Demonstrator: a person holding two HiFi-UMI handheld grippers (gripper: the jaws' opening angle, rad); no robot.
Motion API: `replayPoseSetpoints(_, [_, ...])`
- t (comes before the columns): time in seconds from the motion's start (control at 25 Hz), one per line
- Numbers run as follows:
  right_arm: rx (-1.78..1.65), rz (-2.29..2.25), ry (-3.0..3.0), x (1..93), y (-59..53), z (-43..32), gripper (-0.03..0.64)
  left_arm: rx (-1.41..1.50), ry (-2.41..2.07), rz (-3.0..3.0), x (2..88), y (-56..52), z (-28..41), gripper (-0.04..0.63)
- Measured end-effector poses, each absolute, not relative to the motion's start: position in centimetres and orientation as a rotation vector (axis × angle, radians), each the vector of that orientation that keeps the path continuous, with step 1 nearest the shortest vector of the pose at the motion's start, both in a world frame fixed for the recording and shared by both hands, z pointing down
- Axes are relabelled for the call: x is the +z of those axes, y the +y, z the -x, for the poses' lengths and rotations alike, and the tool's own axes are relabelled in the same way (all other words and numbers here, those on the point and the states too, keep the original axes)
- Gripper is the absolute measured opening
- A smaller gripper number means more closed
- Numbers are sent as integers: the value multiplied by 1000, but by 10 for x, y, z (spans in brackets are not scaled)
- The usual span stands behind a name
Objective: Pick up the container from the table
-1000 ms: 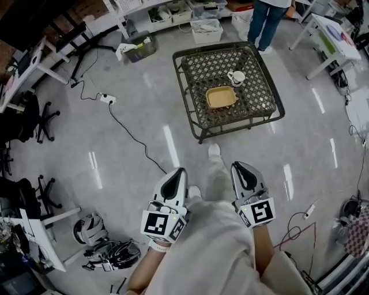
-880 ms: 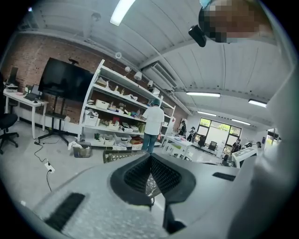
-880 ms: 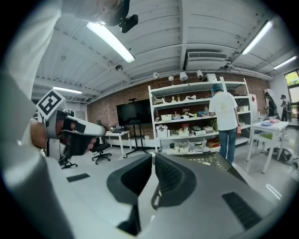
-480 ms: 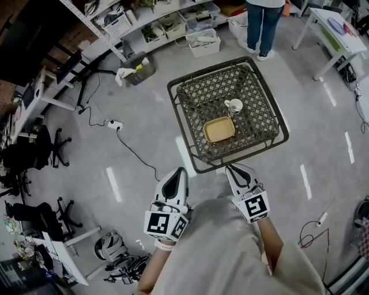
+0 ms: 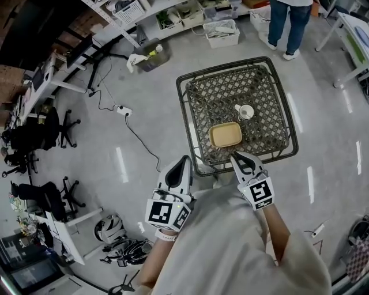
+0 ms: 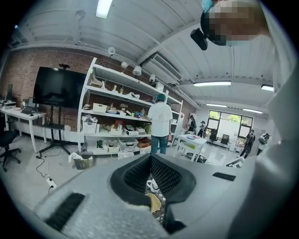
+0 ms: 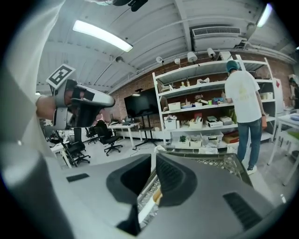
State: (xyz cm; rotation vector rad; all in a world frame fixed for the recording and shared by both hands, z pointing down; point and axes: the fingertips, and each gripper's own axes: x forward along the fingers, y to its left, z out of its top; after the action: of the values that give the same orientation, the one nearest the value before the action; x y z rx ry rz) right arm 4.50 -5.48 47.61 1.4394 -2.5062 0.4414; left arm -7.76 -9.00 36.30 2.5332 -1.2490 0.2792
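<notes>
A tan square container lies on the dark lattice table, near its front edge, with a white cup just behind it. My right gripper is shut and empty, its tip over the table's near rim, a little short of the container. Shut and empty too, my left gripper hangs over the floor to the left of the table's front corner. Past the left gripper in its own view, the container and cup show. The right gripper view has the right gripper above the table rim.
A person stands beyond the table's far side. Shelves with bins line the back. A power strip with its cable crosses the floor at left, near office chairs. Helmets lie at lower left.
I have walked up to the table: it has come nearer in the head view. The right gripper's tip now reaches the table's front rim. Both grippers stay shut.
</notes>
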Motion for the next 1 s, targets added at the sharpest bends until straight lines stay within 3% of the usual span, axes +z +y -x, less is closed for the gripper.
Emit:
replayPoseSetpoints(0.56, [603,-1489,-2428,537,-92,-67,30,290,-1320,-2449,379,-93,81,23])
replayPoseSetpoints(1.0, [659,-1486,-2265,606,-116,-85,71,346,-1279,-2423,395,-95,68,23])
